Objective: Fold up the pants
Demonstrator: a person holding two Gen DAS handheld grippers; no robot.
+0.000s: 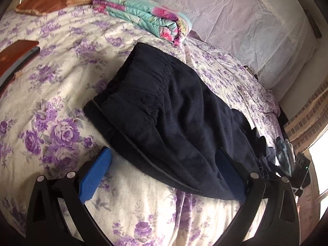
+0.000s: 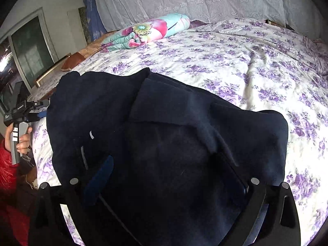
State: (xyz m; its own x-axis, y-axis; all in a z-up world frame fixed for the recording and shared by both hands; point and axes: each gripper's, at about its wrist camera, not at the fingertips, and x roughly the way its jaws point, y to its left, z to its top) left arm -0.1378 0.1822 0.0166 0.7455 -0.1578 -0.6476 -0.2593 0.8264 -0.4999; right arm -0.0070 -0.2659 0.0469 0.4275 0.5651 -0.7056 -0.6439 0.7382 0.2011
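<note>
Dark navy fleece pants (image 1: 170,119) lie in a folded, rumpled bundle on the purple-flowered bedspread (image 1: 61,102); the elastic waistband is toward the far end. My left gripper (image 1: 162,170) is open, its blue pads (image 1: 96,174) spread wide, with the near edge of the pants lying between them. In the right wrist view the pants (image 2: 164,139) fill the middle. My right gripper (image 2: 164,176) is open, and the cloth lies between and over its fingers. The left gripper also shows in the right wrist view (image 2: 24,112), held in a hand at the far left.
A folded teal and pink floral quilt (image 1: 143,18) lies at the head of the bed next to a pale lace-covered pillow (image 1: 256,20). A brown cushion (image 1: 47,0) and a red-brown book (image 1: 16,55) lie at the left. A brick wall (image 1: 307,119) is at the right.
</note>
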